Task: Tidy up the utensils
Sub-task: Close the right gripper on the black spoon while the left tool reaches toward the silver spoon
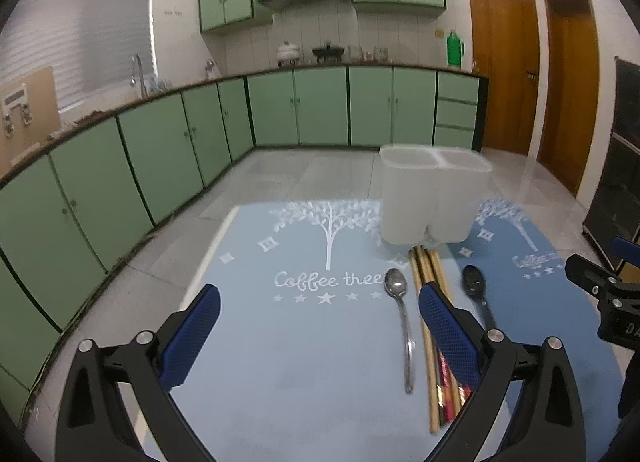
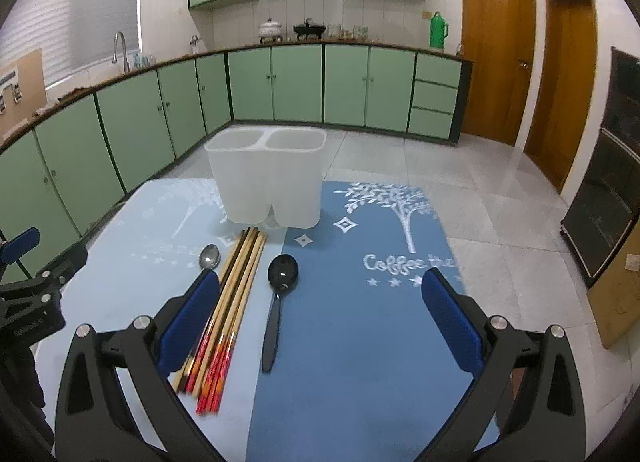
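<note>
We find open mat (image 2: 360, 342) on the near right and near left, while the chopsticks (image 2: 232, 294), the metal spoon (image 1: 400, 310) and black spoon (image 2: 278, 294) crowd the middle and the white two-compartment holder (image 2: 268, 181) blocks the far centre.

Glass table (image 2: 500, 221): two blue mats (image 2: 360, 342) (image 1: 280, 342), side by side.
</note>
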Motion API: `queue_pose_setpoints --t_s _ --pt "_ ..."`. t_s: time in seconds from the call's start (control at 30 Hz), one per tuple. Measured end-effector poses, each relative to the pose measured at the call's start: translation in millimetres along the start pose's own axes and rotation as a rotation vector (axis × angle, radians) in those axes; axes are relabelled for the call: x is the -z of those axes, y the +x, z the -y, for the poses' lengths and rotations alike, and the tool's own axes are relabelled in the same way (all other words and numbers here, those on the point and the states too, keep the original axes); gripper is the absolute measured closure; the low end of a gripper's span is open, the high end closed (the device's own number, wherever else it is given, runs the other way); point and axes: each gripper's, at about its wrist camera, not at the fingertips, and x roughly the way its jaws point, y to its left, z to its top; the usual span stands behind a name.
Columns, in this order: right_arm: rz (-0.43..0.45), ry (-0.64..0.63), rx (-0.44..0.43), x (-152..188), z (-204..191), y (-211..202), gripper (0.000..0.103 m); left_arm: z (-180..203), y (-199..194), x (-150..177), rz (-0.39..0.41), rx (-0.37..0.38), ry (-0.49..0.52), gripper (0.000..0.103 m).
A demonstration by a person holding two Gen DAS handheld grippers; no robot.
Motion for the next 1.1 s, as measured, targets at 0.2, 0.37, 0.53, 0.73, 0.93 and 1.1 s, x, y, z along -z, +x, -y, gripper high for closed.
queue_pose_setpoints --t_s 0.2,0.37,0.53,0.73,0.93,1.1 --pt "-0.1 0.019 0.0 -1 -8 61 0.005 -5 64 2 -0.106 -0.006 -0.007 0.006" --pt "-0.17 0.022 0.014 3 -12 100 0.006 -3 95 4 -0.161 -0.013 -0.009 0.006" --pt "-0.209 0.018 0.024 4 -18 128 0.009 -2 113 3 -0.19 -0.015 0.007 0.006" --pt "-0.263 0.052 0.03 6 -17 155 0.025 -7 118 3 -0.197 -0.026 0.003 0.006" --pt "-0.274 0.072 0.02 4 -21 163 0.042 0 121 1 -0.201 -0.023 0.018 0.006" --pt "-0.266 0.054 -0.021 6 -30 160 0.069 12 125 0 -0.209 0.001 0.022 0.006"
